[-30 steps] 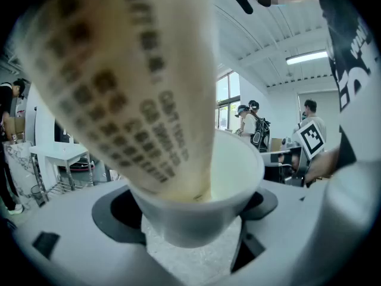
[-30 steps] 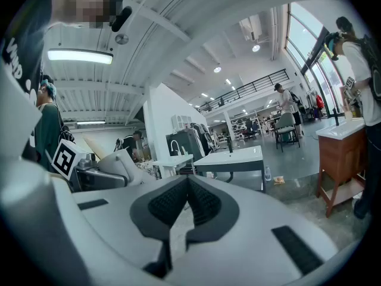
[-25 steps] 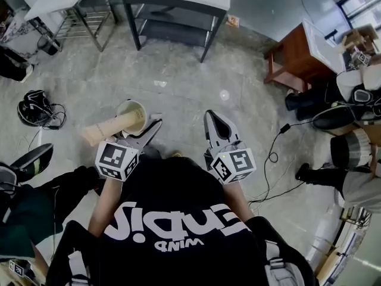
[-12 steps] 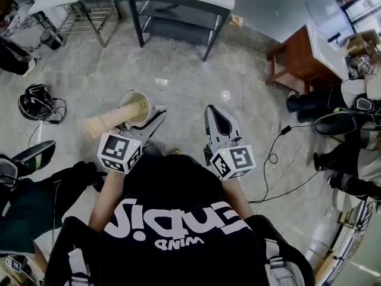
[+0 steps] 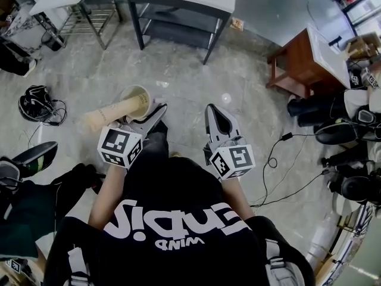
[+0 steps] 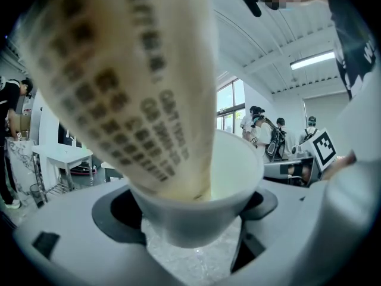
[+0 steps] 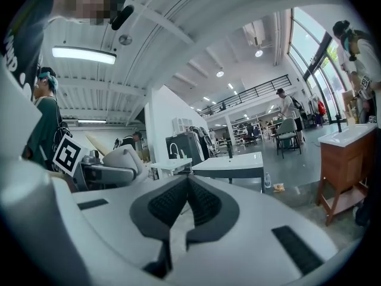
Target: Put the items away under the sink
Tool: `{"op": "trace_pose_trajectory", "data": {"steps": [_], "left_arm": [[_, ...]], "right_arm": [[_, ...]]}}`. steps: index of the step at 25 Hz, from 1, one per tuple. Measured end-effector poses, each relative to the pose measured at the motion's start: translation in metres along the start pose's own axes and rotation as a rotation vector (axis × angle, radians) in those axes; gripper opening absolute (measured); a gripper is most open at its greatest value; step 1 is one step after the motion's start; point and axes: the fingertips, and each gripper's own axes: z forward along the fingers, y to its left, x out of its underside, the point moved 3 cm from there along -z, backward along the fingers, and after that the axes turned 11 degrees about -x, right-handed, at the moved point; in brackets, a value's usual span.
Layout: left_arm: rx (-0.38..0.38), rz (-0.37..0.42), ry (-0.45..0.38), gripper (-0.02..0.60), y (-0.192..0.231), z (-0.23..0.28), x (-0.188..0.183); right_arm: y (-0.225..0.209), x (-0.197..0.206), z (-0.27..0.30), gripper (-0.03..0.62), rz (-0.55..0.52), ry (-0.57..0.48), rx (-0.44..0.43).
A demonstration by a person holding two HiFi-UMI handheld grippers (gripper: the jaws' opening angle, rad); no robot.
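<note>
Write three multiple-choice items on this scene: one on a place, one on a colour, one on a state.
1. Where is the stack of paper cups?
A) on a shelf
B) in the left gripper
C) in a drawer

2. What colour is the small cabinet at the right?
A) blue
B) green
C) reddish brown

3. How do the jaws of the right gripper stand?
A) shut, empty
B) wide apart
C) clamped on a bottle

Answers:
1 B, its jaws clamp the end cup.
2 C, its side shows reddish-brown wood.
3 A, the ridged pads meet with nothing between.
</note>
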Motion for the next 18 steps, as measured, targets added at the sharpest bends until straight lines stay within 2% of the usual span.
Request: {"op": "trace_pose_trajectory", "data": {"steps": [8,14,18], "left_arm": [[0.049,0.006,0.007,0.465,0.012,0.064,0.006],[0.068,0.018,0.009,0.465,0.026,0.123,-0.008],[0.071,0.02,0.014,0.465,0.051,0.167,-0.02]], "right_arm": [[-0.051,-0.003,0.034,0.018,-0.017,-0.011,0.071],[-0.097,-0.017,0.067,0.018,-0.013,-0.013,0.089],[-0.124,-0.024,0.108,0.018,-0.001,0.003,0.086]]}}
